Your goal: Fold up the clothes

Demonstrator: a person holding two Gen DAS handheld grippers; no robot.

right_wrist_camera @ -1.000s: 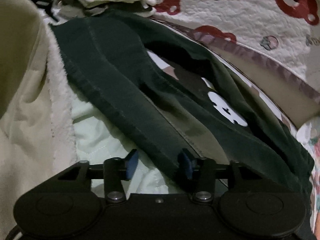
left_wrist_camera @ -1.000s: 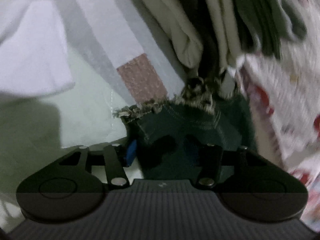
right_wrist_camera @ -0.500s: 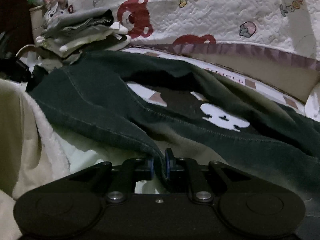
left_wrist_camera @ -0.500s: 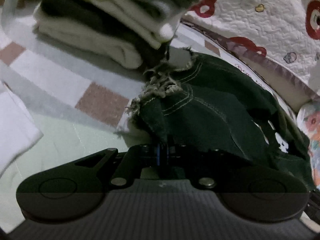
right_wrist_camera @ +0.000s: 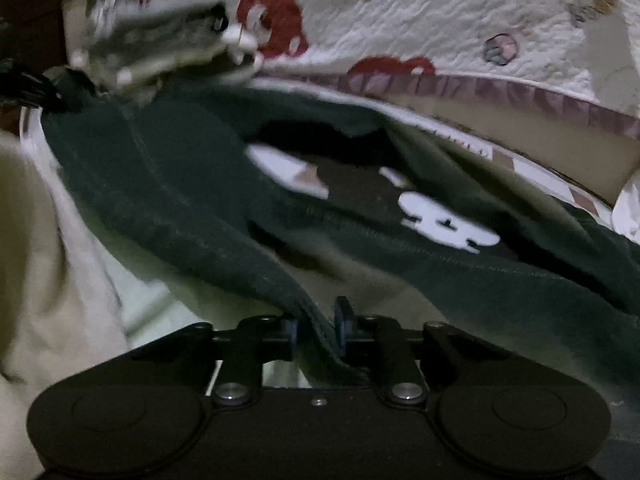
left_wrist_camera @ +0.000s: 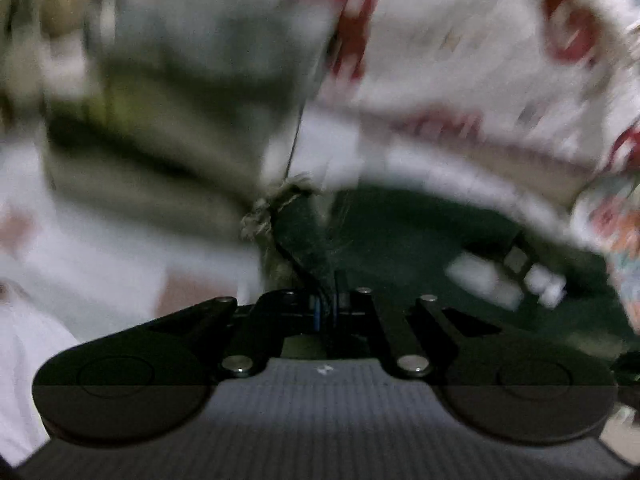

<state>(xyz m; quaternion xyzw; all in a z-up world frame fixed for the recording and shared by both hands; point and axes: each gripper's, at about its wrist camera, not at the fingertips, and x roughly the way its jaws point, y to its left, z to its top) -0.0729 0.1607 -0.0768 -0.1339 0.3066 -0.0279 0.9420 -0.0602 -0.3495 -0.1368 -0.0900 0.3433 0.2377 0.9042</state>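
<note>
A cream blanket [right_wrist_camera: 44, 248] crowds the bed's left edge, with a strip of pale sheet [right_wrist_camera: 144, 292] bare beside it. The dark jeans [right_wrist_camera: 192, 184] stretch across the bed's middle from the folded stack [right_wrist_camera: 160, 48] at the far left toward the right edge, under the bear quilt [right_wrist_camera: 460, 20] (the left view is badly blurred). The left gripper [left_wrist_camera: 329, 306] is pinched tight on the frayed hem [left_wrist_camera: 280, 204]; the right gripper [right_wrist_camera: 318, 326], narrowly parted, clamps a jeans seam.
</note>
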